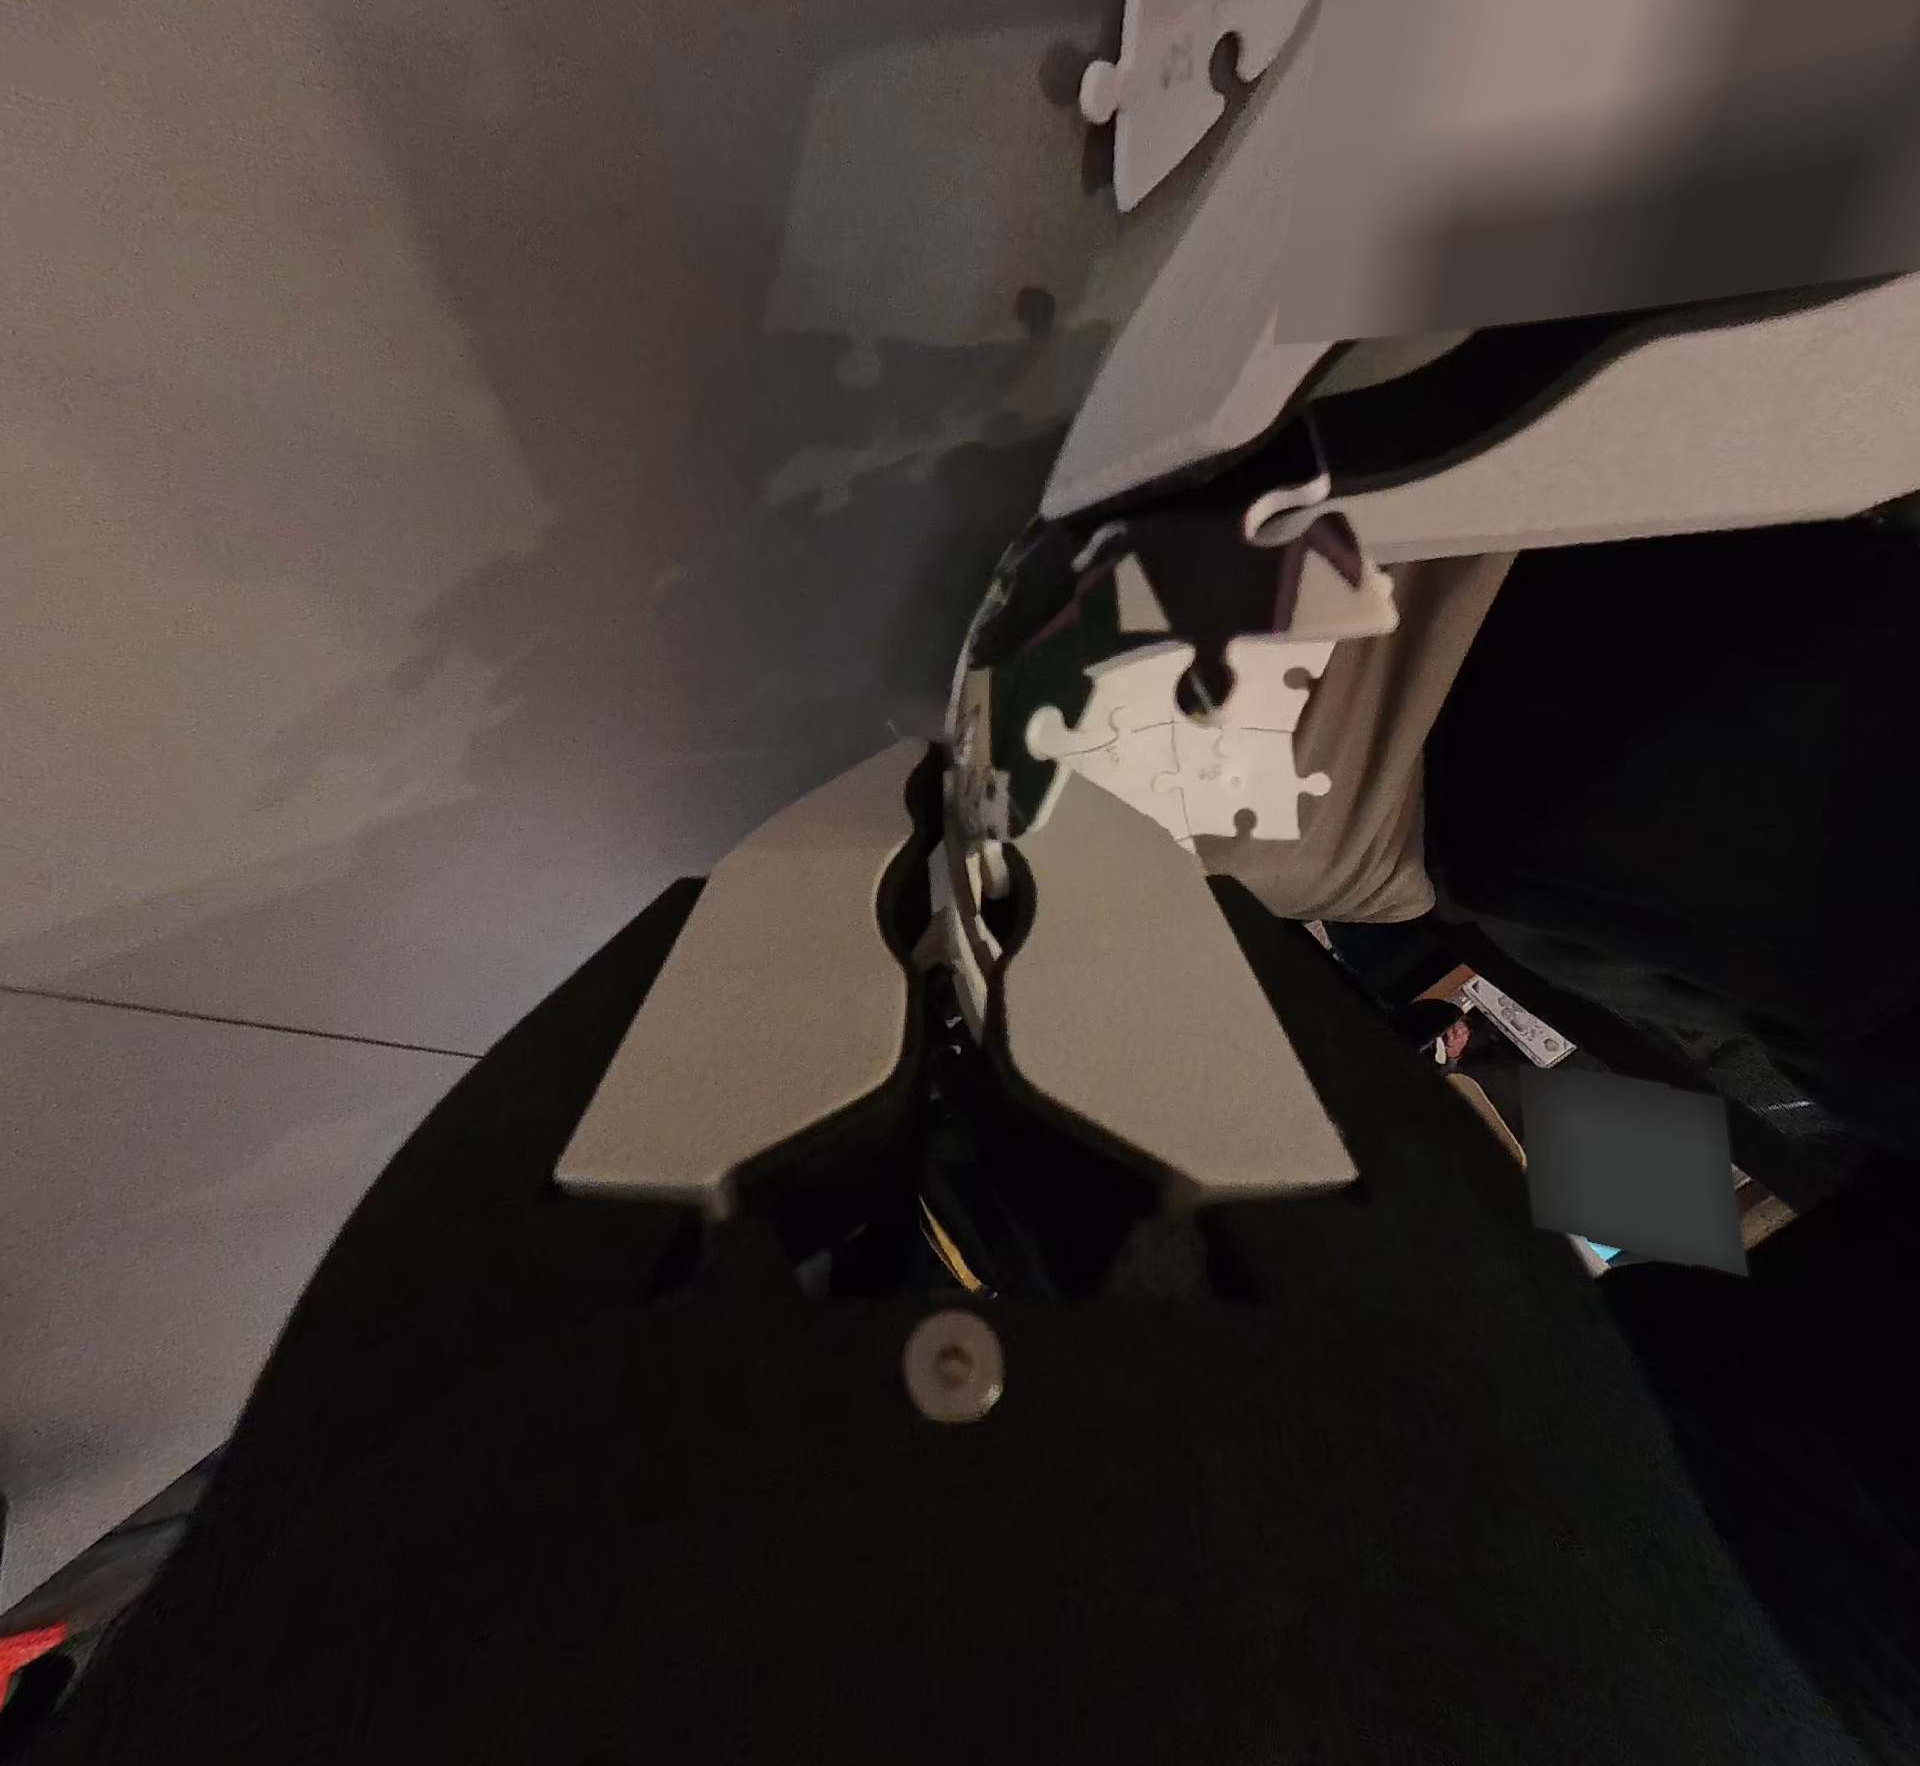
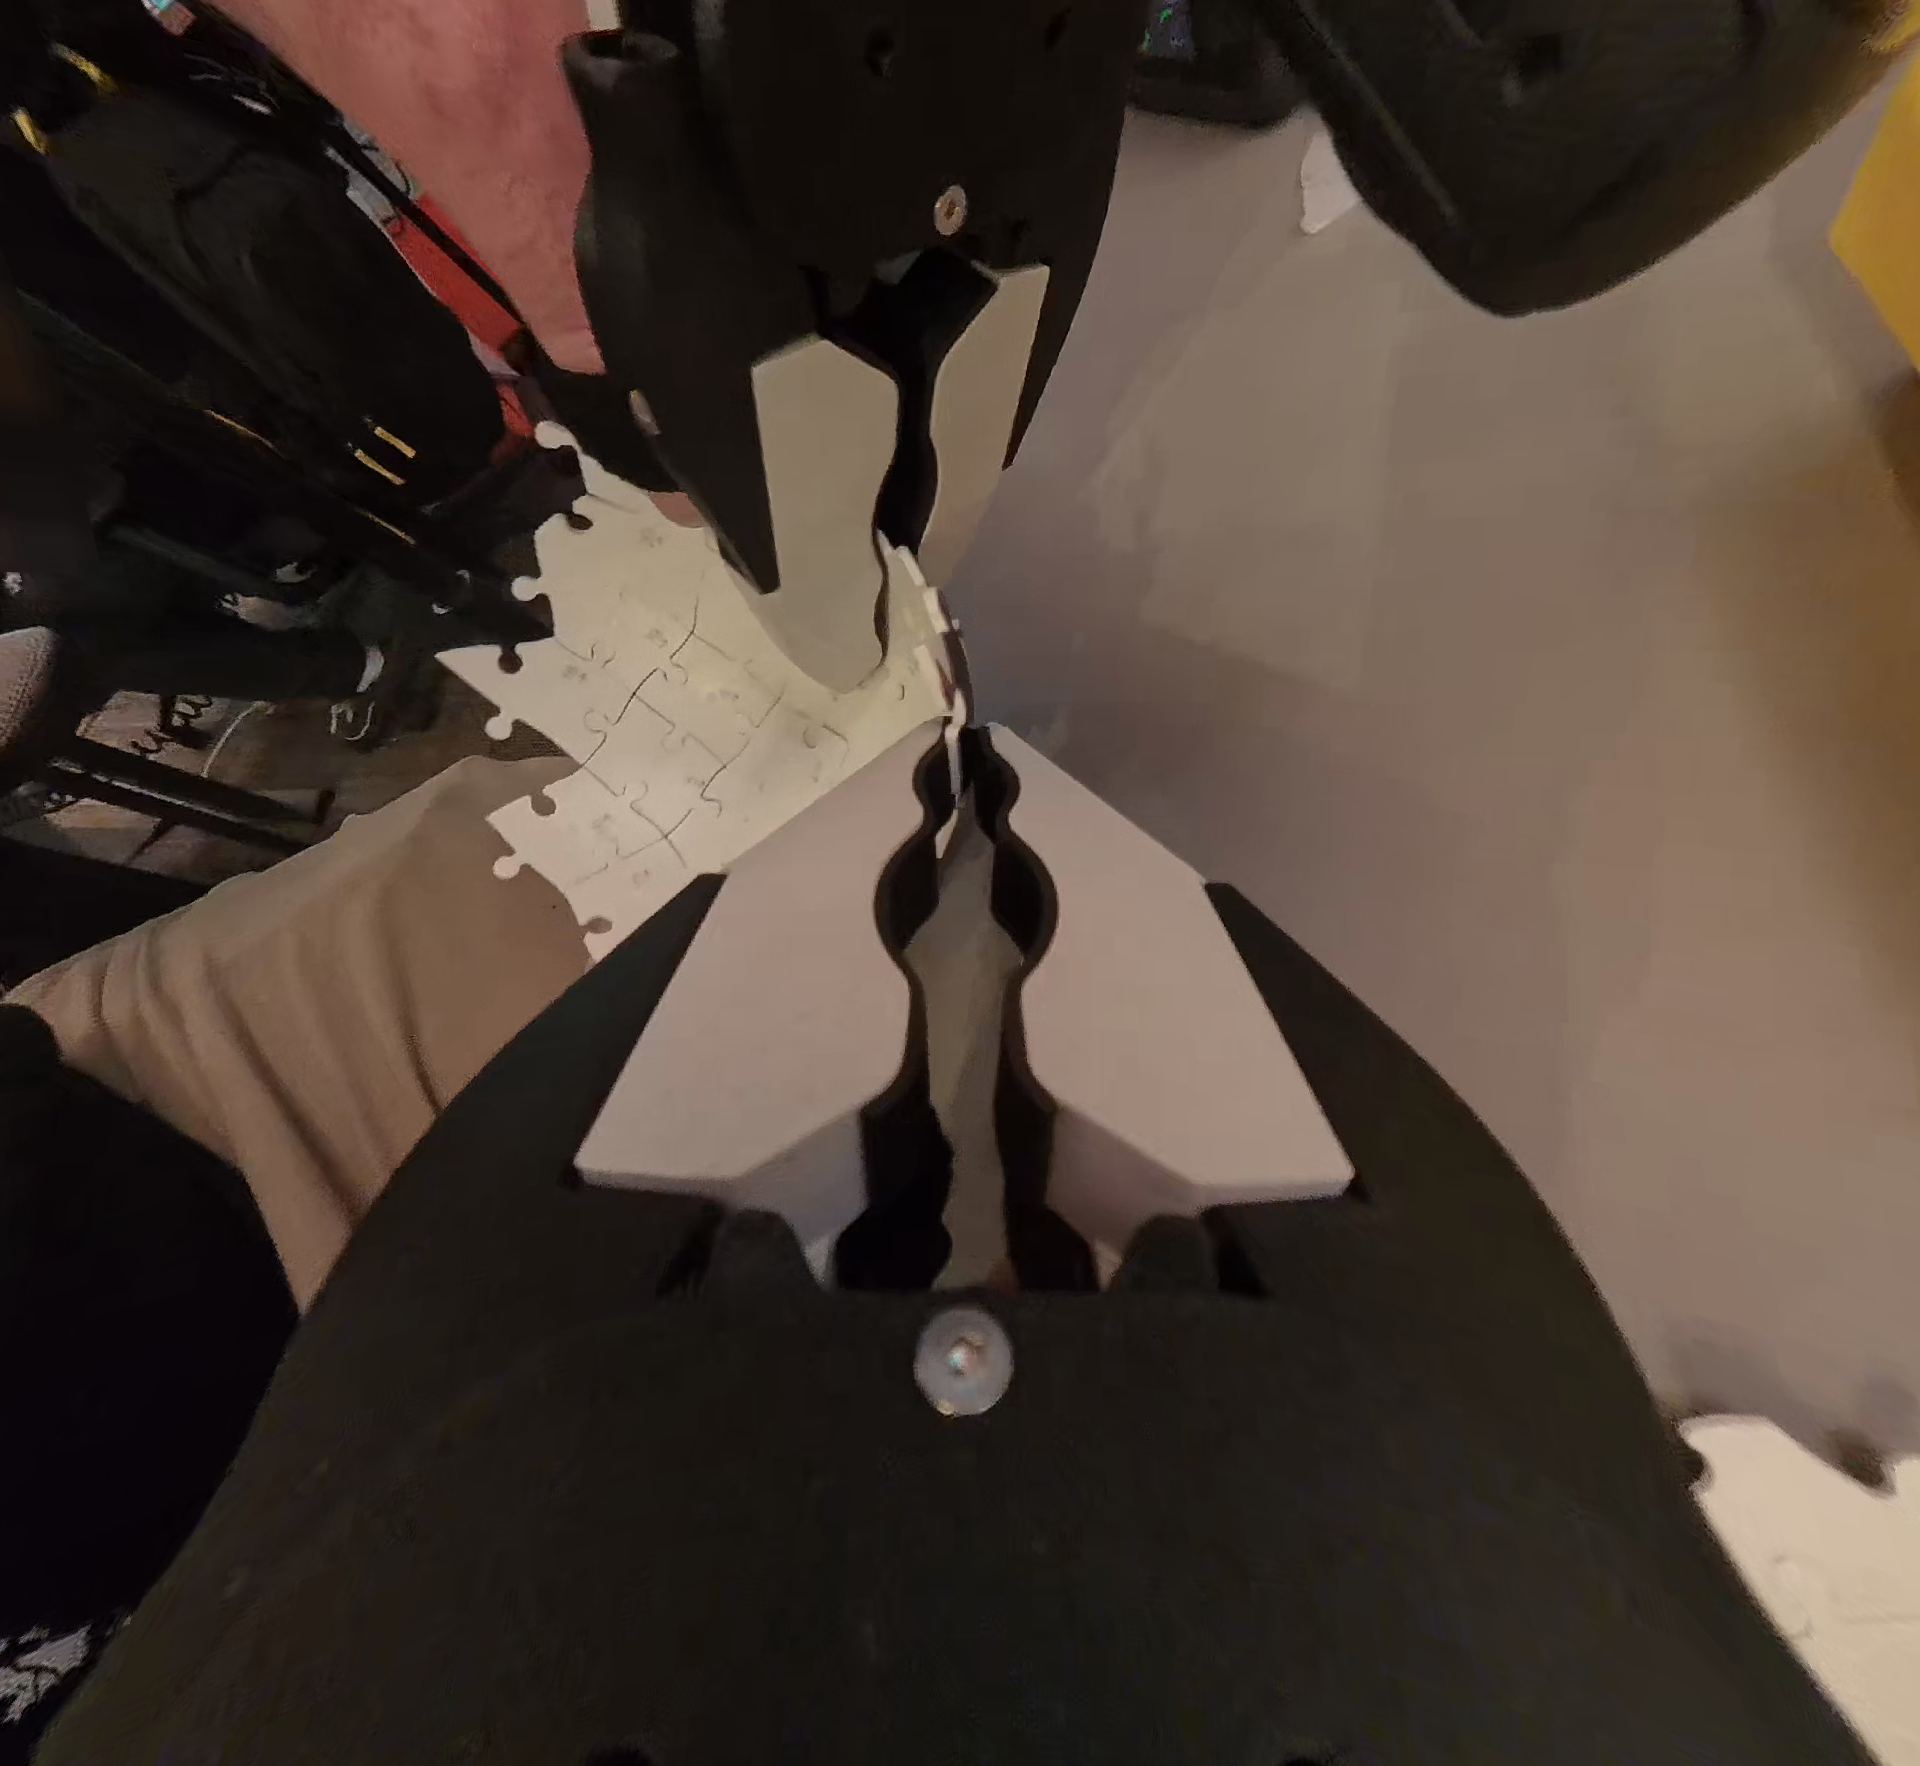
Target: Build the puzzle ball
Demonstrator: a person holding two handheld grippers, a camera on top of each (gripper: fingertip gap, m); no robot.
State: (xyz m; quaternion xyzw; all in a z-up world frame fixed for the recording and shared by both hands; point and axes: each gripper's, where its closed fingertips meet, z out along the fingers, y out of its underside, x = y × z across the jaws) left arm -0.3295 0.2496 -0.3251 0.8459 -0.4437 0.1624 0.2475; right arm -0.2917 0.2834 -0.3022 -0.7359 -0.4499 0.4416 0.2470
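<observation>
Both tools pinch the partly joined puzzle ball point(image 2: 665, 729) at its edge. The left tool point(image 1: 961, 781) and the right tool point(image 2: 961, 750) meet tip to tip. A loose white piece point(image 1: 1184, 43) lies far off on the counter point(image 1: 416, 366).

two claws point(image 2: 961, 740), one puzzle shell point(image 2: 665, 708), perhaps two loose pieces point(image 1: 1184, 43)

puzzle shell point(image 1: 1049, 667): its rim is buried between the left gripper point(image 1: 951, 781) fingers at frame centre; printed pattern too blurred to read.
loose piece point(image 1: 1184, 33): cut off by the top edge, partly under a blur patch.
right gripper point(image 2: 966, 745): the thin edge it pinches is mostly hidden.
white piece point(image 2: 1808, 1571): lower right, cut by the edge.
</observation>
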